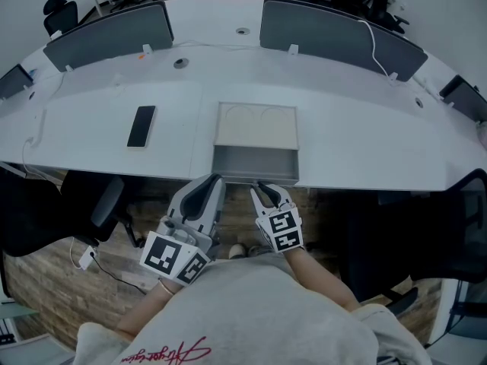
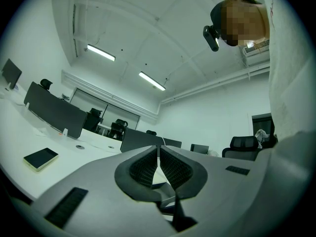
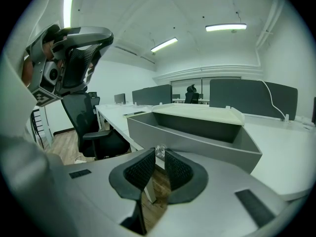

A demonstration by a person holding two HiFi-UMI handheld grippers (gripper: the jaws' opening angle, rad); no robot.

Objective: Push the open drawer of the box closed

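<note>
A box with a cream top (image 1: 256, 124) sits near the table's front edge. Its grey drawer (image 1: 255, 164) is pulled out towards me and looks empty inside (image 3: 197, 127). My right gripper (image 1: 265, 188) is at the middle of the drawer front. In the right gripper view the jaws stand a narrow gap apart, closed on the small shiny drawer knob (image 3: 160, 151) at the tips of the right gripper (image 3: 159, 155). My left gripper (image 1: 214, 181) hangs just left of it, by the drawer's left corner. That left gripper (image 2: 159, 158) is shut on nothing and points up over the table.
A black phone (image 1: 141, 125) lies on the white table (image 1: 365, 128) left of the box. Dark divider screens (image 1: 335, 33) stand along the far side. Office chairs (image 1: 91, 211) sit below the table's front edge on both sides of me.
</note>
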